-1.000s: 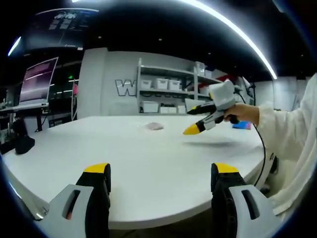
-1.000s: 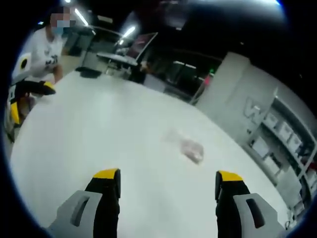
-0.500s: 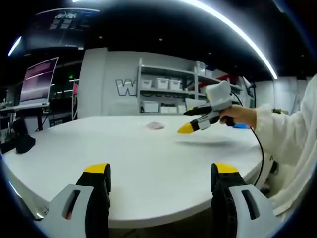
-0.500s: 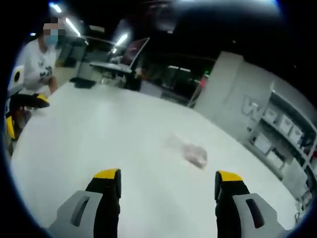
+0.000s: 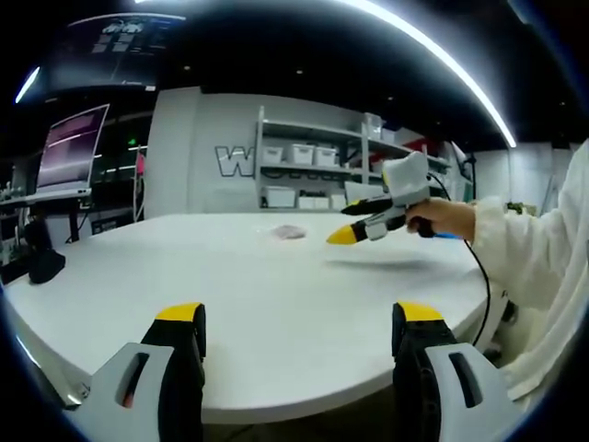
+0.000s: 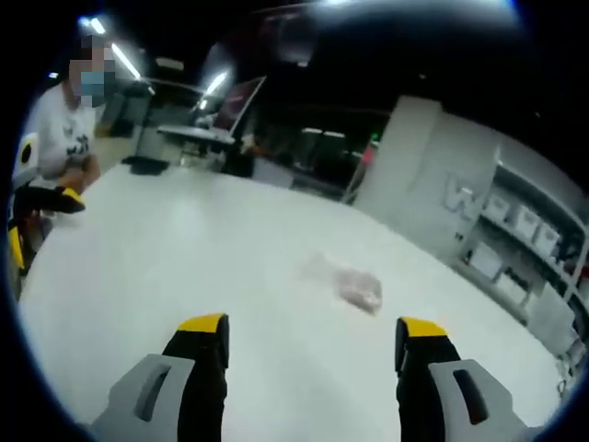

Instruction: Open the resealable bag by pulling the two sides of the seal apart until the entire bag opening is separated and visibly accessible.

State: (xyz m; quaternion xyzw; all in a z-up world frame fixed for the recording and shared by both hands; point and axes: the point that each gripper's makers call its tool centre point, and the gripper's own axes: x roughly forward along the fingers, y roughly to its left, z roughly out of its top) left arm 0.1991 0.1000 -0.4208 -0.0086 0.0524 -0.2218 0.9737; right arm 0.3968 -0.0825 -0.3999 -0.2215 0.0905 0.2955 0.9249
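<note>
Both tongs gaped empty; resealable bag [image 6: 354,287] lay at 12 o'clock on table [image 6: 184,267]. Risked sliding away under a one-sided pinch.

white round table [image 5: 276,304], clear bag [image 6: 354,285] with pinkish contents at 12 o'clock, grey grippers [image 5: 299,331] with black jaws tipped yellow, white sleeve [image 5: 538,267] at 3 o'clock, white shelving [image 5: 313,170], pink-lit monitor [image 5: 72,147]

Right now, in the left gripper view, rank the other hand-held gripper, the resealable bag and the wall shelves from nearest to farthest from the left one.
1. Right hand-held gripper, over the table, right.
2. Resealable bag, on the table beyond it, centre.
3. Wall shelves, behind the table.
</note>
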